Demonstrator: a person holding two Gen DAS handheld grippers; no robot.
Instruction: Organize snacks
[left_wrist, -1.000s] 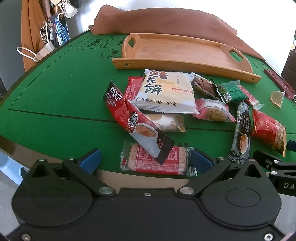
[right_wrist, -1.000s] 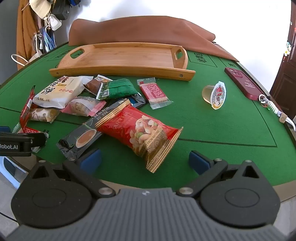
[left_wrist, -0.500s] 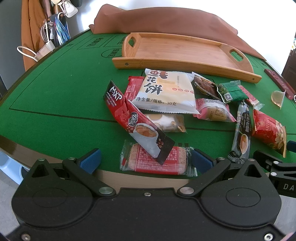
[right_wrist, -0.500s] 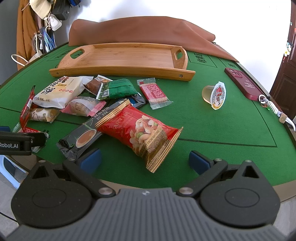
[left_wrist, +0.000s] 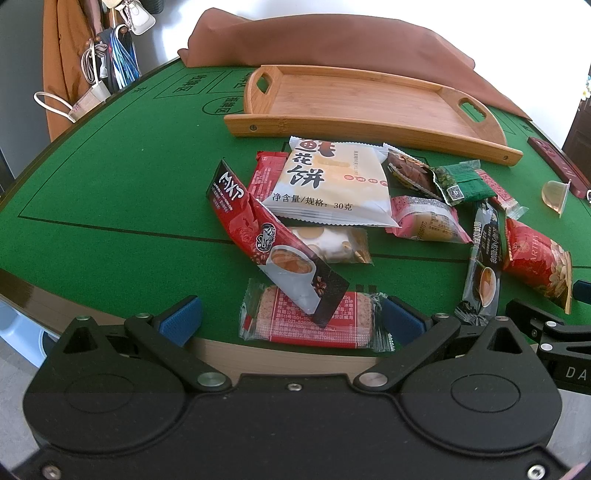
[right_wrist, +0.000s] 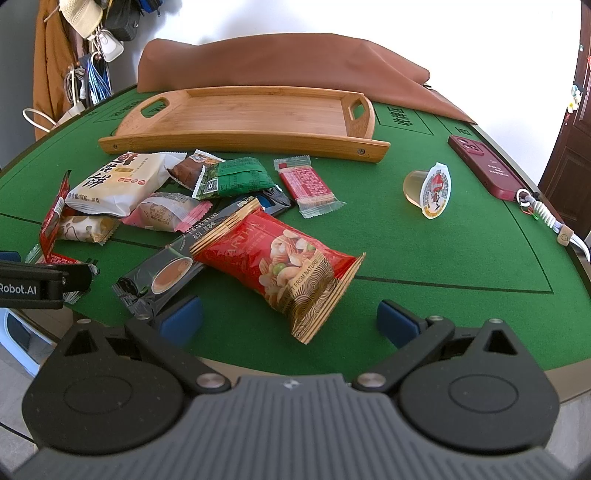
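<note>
Snack pile spread across the near half of the green desk, none in the wooden tray behind it yet, so looks like the very start: lining up a first pick. Left gripper low at the desk edge, fingers wide apart around the cracker pack, long axis running side to side across the gap, red coffee stick lying slantwise over it. Right gripper also spread open, holding nothing, nut bag just ahead, long axis slanting from far-left to near-right. Next probably closing on a pack and carrying it to the tray. Jelly cup and phone off to the right.
</note>
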